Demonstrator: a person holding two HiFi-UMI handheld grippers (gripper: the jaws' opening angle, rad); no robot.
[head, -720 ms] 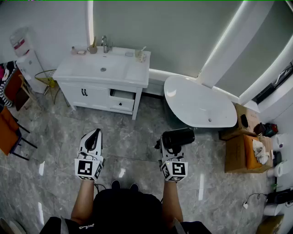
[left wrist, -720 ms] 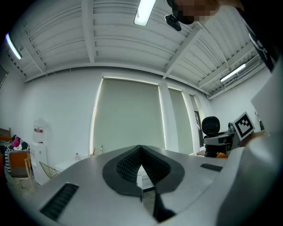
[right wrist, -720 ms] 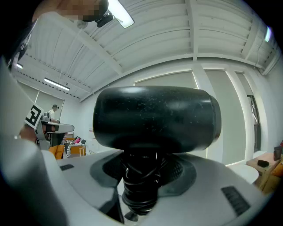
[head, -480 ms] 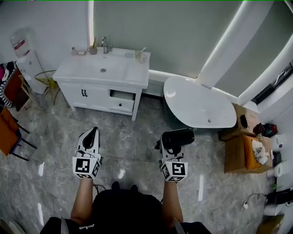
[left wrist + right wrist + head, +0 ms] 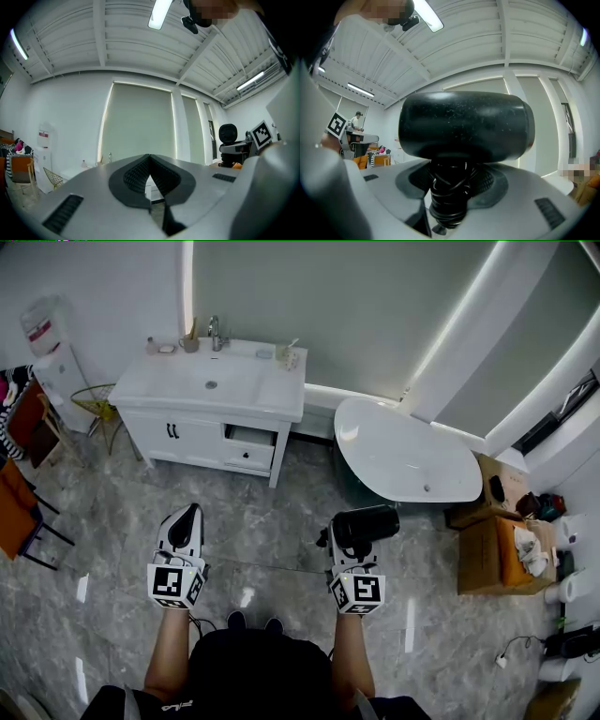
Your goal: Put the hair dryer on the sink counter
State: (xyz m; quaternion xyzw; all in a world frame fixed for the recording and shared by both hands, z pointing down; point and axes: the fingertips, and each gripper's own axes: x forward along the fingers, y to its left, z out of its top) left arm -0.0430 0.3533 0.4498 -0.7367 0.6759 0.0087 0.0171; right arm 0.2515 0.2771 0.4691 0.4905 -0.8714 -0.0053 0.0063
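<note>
Presently the right gripper [image 5: 351, 545] grips a black hair dryer [image 5: 366, 524] by its cord-wrapped handle, jaws spread wide around it, above the grey tiled floor [image 5: 103, 521]; the left gripper [image 5: 187, 517] is empty, jaws pressed together; the white sink counter [image 5: 277, 390] stands well ahead, against the wall.

Bathroom mock-up set inside a studio hall. Ahead of left claw [image 5: 188, 514]: vanity worktop [image 5: 281, 390] with basin [image 5: 211, 382] and tap [image 5: 216, 331]. Ahead of right claw [image 5: 353, 544]: freestanding tub [image 5: 403, 451]. Marbled tile floor [image 5: 103, 521] beneath. Overhead, ribbed industrial ceiling [image 5: 70, 42], strip light [image 5: 159, 13]. Water dispenser [image 5: 52, 357] far left, cardboard boxes [image 5: 480, 554] far right.
</note>
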